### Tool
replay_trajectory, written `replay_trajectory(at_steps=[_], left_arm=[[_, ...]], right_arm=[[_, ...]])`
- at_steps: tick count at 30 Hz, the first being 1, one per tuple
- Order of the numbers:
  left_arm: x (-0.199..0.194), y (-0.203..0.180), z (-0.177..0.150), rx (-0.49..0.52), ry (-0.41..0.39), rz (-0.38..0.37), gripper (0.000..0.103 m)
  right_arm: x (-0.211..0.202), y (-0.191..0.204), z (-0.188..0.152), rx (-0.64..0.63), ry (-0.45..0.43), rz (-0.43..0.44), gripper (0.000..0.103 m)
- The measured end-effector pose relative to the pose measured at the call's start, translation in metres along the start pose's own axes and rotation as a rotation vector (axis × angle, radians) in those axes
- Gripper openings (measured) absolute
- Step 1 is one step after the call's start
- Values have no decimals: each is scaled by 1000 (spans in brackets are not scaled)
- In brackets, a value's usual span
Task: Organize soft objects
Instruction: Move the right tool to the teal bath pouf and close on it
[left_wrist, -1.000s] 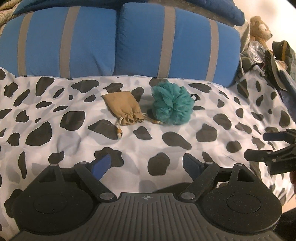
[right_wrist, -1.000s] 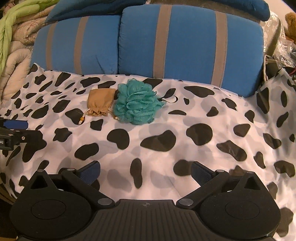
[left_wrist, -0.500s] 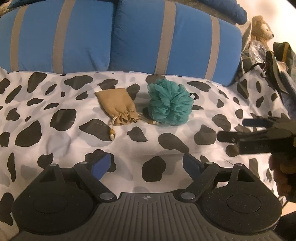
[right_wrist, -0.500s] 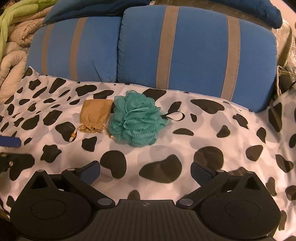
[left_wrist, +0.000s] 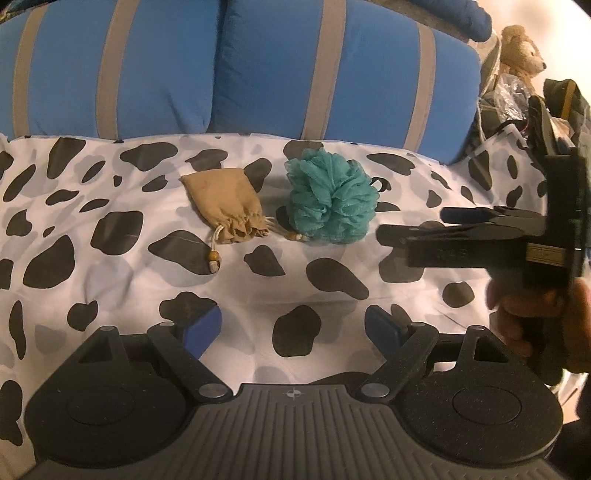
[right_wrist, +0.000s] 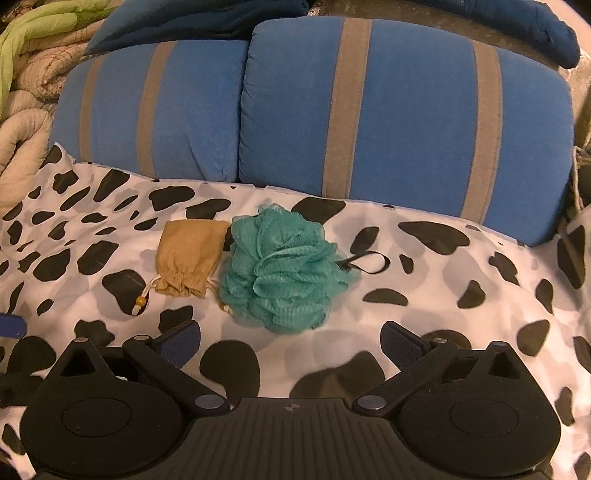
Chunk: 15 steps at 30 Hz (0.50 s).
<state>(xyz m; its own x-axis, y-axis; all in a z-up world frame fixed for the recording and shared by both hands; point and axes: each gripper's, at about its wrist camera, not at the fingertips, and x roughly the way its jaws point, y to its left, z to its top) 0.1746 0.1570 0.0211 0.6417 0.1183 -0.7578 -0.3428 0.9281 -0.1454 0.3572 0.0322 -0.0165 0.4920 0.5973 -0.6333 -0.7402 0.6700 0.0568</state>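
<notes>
Left wrist view:
- Your left claw (left_wrist: 293, 325): released, its blue pads spread wide with only bedding between them, nothing gripped.
- Cow-print sheet (left_wrist: 110, 295): white with black patches, covering the bed; it carries both task items.
- Tan drawstring pouch (left_wrist: 225, 203): lying flat on the sheet left of centre, gathered mouth towards you, a beaded cord (left_wrist: 214, 256) trailing from it.
- Teal bath pouf (left_wrist: 332, 197): just right of the pouch, resting on the sheet, with a narrow gap between the two.
- Your right claw (left_wrist: 413, 225): seen side-on at the right edge, held in your hand (left_wrist: 524, 314), its tips just beside the pouf and not touching it.
- Blue striped pillows (left_wrist: 332, 70): two, side by side along the far edge of the sheet.
- Plush bear (left_wrist: 521, 48): upper right, beyond the pillows, beside a cluttered heap.

Right wrist view:
- Your right claw (right_wrist: 291, 339): released, pads well apart, holding nothing; the pouf (right_wrist: 280, 267) sits just ahead of the gap, slightly left of centre.
- Pouch (right_wrist: 190, 254): immediately left of the pouf, mouth towards you.
- Black loop (right_wrist: 365, 262): hanging cord lying flat at the pouf's right side.
- Folded quilts (right_wrist: 26, 92): stacked at far left, beige and green.
</notes>
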Motion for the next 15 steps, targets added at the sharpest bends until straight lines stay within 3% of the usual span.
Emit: replay_trajectory(at_steps=[11,15], left_arm=[[0,9,8,-51,22,5,85],[-1,11,9,-70,36,-6,85]], right_arm=[[53,3,10,48,-41,-20,102],[72,2,11,44,-29,-42,94]])
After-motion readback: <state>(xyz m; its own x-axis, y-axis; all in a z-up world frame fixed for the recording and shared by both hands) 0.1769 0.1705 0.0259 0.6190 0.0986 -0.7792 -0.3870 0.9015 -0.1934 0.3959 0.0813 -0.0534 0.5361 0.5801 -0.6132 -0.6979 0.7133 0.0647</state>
